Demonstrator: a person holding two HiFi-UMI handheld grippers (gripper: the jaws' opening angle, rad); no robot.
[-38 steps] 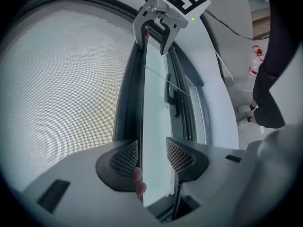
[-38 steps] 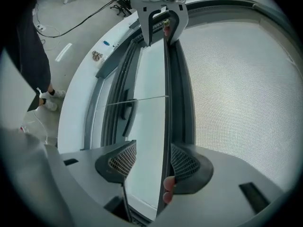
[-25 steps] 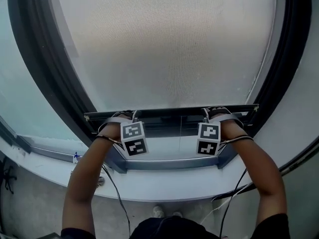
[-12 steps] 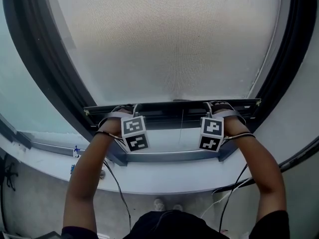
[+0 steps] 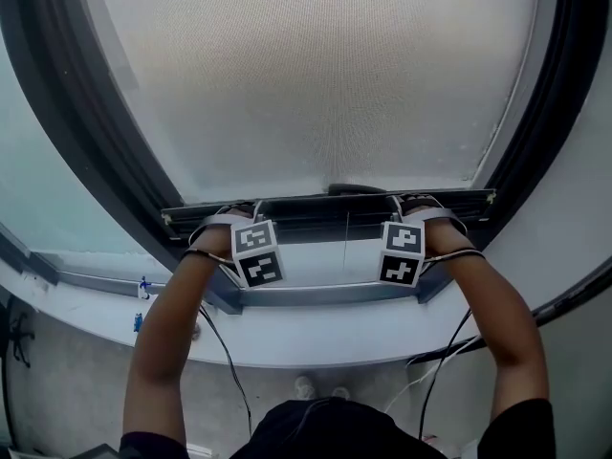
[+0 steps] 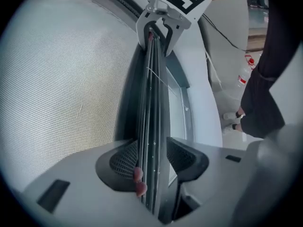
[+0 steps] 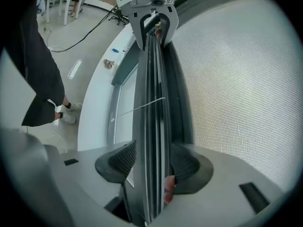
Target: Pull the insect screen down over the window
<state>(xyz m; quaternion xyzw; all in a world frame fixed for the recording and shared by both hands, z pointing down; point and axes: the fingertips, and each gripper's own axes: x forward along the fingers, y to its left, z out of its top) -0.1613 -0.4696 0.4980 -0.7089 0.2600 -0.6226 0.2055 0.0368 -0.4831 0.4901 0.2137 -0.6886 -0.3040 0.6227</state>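
While the pull bar (image 5: 330,207) of the insect screen hangs a little above the bottom of the window, the job looks to be in its closing stretch: the draw downward is well along but not finished. The mesh (image 5: 316,75) covers nearly the whole opening, and only a strip of bare glass (image 5: 325,261) shows between the bar and the lower frame rail (image 5: 325,297), with the white sill (image 5: 325,331) below that.

The left claw (image 6: 152,156) is clamped on the bar near its left end, with its ribbed pads pressing either face. The right claw (image 7: 154,162) grips the same bar near its right end in the same manner. Both stand fairly wide because the bar is thick.

The bar's long axis runs level from side to side across the window, its ends near the dark side frames (image 5: 86,132). In each gripper view it stretches straight away toward the other claw. The mesh rises from its upper edge, and a thin cord (image 5: 346,228) hangs from its middle.

Judging from this, the next move calls for an even downward pull on both ends, keeping the bar level so it does not bind, until it meets the lower rail.
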